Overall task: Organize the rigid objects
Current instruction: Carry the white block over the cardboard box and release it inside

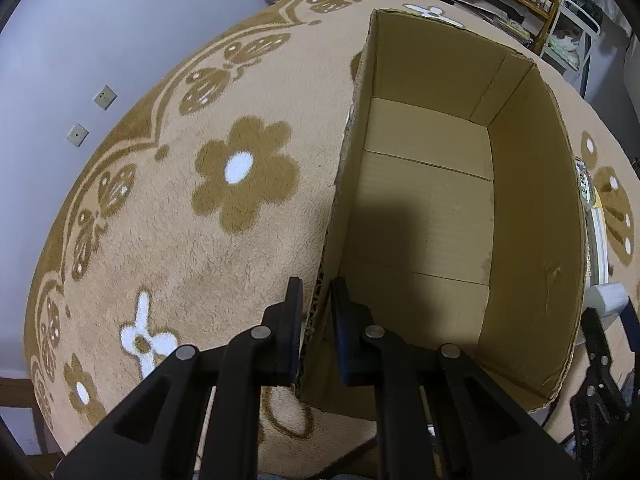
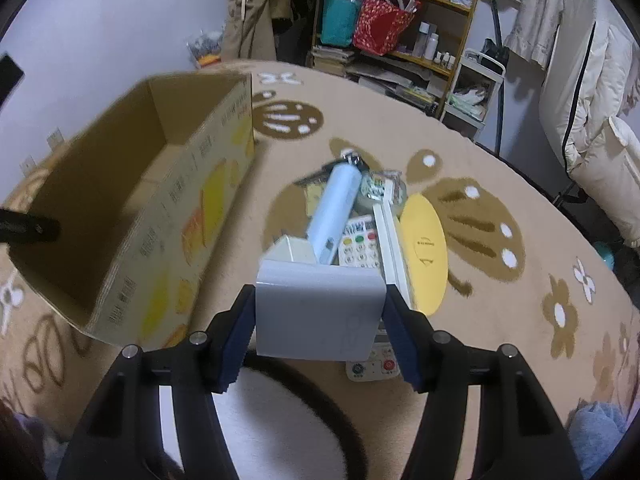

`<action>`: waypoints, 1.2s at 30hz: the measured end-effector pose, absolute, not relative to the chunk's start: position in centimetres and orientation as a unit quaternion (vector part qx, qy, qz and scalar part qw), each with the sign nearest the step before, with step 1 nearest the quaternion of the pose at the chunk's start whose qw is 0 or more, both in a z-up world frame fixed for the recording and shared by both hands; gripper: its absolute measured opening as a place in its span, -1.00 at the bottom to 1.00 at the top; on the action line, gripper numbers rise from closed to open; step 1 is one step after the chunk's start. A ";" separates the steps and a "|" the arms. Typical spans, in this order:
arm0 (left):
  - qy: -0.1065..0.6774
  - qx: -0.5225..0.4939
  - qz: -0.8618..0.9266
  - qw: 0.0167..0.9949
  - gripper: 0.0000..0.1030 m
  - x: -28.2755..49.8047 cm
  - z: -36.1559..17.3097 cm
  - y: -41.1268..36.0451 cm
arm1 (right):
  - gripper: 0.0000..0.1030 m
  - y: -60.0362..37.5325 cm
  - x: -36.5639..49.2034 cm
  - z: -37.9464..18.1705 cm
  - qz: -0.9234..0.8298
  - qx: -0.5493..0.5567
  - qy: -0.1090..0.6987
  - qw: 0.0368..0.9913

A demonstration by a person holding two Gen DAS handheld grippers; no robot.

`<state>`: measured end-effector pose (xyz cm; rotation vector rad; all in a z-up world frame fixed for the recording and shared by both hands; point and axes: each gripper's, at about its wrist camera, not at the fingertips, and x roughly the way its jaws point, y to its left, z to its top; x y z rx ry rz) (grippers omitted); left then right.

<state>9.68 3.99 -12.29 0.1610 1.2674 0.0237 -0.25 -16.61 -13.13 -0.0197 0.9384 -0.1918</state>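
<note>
the left gripper (image 1: 316,312) sits at the lower centre of its view, jaws nearly together and clamped on the near wall of the cardboard box (image 1: 532,200), one finger outside the wall and one inside. the box stands open-topped on the patterned rug (image 1: 168,216) and fills the right half of that view; its floor is bare cardboard, with a shadow across the near part.

in the right wrist view the right gripper (image 2: 320,320) occupies the lower centre, jaws at a medium spread and pressed against both sides of a grey block (image 2: 316,312) — the blue pads (image 2: 240,332) touch its left and right faces. the block is held up, in front of the pile behind it.

that pile lies at the centre of the frame on the rug (image 2: 500,184): a pale blue cylinder (image 2: 336,208) lying at a tilt, a white keypad device (image 2: 360,246) just right of it, a long white bar (image 2: 390,236) beside that, and a yellow disc (image 2: 424,248) at the right edge of the pile. a second keypad device (image 2: 374,366) shows under the held block.

the cardboard box (image 2: 168,232) takes the left of this frame, printed side facing the pile — near it but apart. shelves (image 2: 400,32) with clutter run along the top.
</note>
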 end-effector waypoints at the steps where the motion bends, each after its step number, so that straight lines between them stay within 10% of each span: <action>1: 0.591 0.075 0.011 0.803 -0.75 9.7 -12.3 4.0 | 0.29 -16.5 -0.2 -12.8 -0.088 -0.007 0.447 0.890; 36: 0.592 0.087 0.004 0.801 -0.76 9.9 -12.3 3.9 | 0.28 -13.4 7.8 -6.2 0.090 0.062 0.327 0.939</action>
